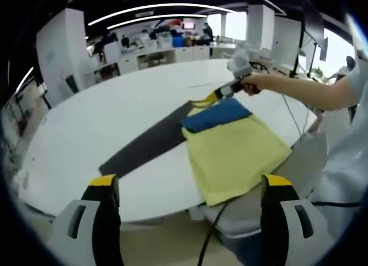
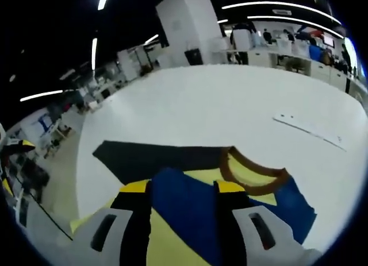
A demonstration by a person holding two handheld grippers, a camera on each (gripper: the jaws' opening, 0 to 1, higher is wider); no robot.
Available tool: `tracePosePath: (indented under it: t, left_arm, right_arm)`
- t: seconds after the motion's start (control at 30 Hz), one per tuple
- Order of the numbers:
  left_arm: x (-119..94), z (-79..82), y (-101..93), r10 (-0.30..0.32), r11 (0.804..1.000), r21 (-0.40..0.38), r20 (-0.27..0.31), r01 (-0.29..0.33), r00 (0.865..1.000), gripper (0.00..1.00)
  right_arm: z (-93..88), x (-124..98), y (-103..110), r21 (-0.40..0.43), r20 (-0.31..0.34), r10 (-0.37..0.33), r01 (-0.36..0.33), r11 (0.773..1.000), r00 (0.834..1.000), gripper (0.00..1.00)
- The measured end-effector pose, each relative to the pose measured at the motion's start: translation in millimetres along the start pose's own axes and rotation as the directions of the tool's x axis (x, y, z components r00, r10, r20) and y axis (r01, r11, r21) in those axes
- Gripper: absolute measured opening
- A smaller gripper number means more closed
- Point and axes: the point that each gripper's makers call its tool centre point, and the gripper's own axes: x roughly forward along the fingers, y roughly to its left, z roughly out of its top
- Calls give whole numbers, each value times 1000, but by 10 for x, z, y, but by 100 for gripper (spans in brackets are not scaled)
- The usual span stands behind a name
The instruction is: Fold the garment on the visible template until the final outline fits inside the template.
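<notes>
Big white table (image 1: pixel 86 128) in open office, desks far behind. Yellow-blue garment (image 1: pixel 233 145) partly overlaps dark template (image 1: pixel 152 142). Right gripper (image 2: pixel 183 188) clamps the blue fold; left gripper (image 1: pixel 190 185) wide open, empty.

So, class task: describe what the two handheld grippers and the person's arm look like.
The left gripper has black jaws with yellow tips on pale grey bodies. The right gripper looks the same; a black cable hangs beneath the table edge. The person's sleeve is white.
</notes>
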Motion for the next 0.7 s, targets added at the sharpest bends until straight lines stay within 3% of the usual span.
tracePosePath:
  t: [0.43,0.7]
  left_arm:
    - [0,-1,-31,-8,1000,5,3,8,1000,99]
    - [6,21,-41,-14,1000,11,9,14,1000,99]
  right_arm:
    - [-86,-179,3,-29,1,-12,12,999,1000,64]
    - [-138,-282,-119,-60,-9,-51,50,997,999,76]
